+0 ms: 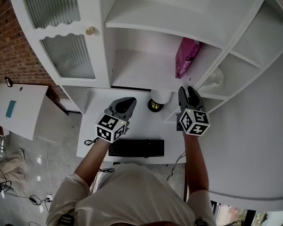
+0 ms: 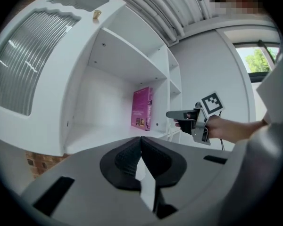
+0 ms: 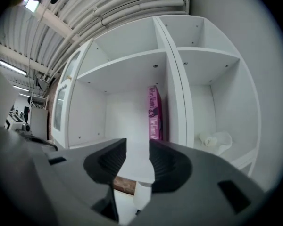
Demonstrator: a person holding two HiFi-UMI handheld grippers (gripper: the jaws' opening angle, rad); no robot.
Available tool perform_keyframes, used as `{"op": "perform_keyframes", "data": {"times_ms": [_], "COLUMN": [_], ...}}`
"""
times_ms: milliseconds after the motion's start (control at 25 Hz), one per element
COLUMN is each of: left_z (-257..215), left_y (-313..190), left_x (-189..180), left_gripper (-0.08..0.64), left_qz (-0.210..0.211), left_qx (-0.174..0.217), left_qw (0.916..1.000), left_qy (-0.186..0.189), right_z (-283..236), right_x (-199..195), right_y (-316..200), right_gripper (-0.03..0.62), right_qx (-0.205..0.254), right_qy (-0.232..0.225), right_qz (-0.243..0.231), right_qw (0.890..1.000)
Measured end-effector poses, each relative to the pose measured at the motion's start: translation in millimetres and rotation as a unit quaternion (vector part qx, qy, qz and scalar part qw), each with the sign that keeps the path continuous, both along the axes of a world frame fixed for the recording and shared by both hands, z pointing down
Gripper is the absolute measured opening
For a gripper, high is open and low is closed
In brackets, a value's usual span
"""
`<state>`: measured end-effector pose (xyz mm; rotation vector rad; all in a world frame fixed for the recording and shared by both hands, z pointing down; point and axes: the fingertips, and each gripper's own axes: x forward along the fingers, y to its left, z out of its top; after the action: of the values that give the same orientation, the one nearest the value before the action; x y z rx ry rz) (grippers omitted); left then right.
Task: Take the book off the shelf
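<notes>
A pink book [image 1: 186,56] stands upright at the right end of the white shelf [image 1: 137,72], against the divider. Its spine shows in the right gripper view [image 3: 154,112], and its cover in the left gripper view [image 2: 142,108]. My right gripper [image 1: 188,92] hovers just below and in front of the book, apart from it. Its jaws [image 3: 137,145] stand open with nothing between them. My left gripper [image 1: 125,102] hangs lower left, in front of the shelf, with its jaws [image 2: 141,140] shut and empty. The left gripper view also catches the right gripper [image 2: 179,114] pointing toward the book.
A crumpled white thing [image 1: 212,79] lies in the compartment right of the book. A cabinet door with ribbed glass and a brass knob [image 1: 90,30] is at the left. Below are a desk with a black keyboard [image 1: 136,148] and a round brass-based object [image 1: 155,105].
</notes>
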<state>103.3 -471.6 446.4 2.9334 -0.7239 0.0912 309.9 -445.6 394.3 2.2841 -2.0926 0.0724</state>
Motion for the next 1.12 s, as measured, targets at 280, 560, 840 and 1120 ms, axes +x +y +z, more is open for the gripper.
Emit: {"op": "perform_keyframes", "data": {"times_ms": [280, 560, 840, 1120], "left_z": [-21.9, -32.6, -32.9, -34.4], "left_y": [-9.2, -11.2, -8.5, -6.7], "left_x": [9.9, 16.9, 16.5, 18.9], "left_gripper": [-0.006, -0.006, -0.006, -0.006], "left_qz": [0.021, 0.034, 0.039, 0.046], "left_qx": [0.018, 0.024, 0.022, 0.023], "left_qw": [0.9996, 0.9991, 0.9989, 0.9985], "left_qy": [0.006, 0.01, 0.014, 0.018], "right_z": [-19.7, -23.6, -23.7, -22.3], "right_x": [21.0, 31.6, 49.6, 63.1], "right_y": [-44.4, -80.5, -103.2, -120.4], "right_gripper": [0.147, 0.178, 0.184, 0.188], "right_qx": [-0.008, -0.018, -0.02, -0.03], "right_qy": [-0.006, -0.006, -0.009, -0.001], "right_qz": [0.06, 0.107, 0.158, 0.179], "right_qw": [0.998, 0.994, 0.987, 0.983]}}
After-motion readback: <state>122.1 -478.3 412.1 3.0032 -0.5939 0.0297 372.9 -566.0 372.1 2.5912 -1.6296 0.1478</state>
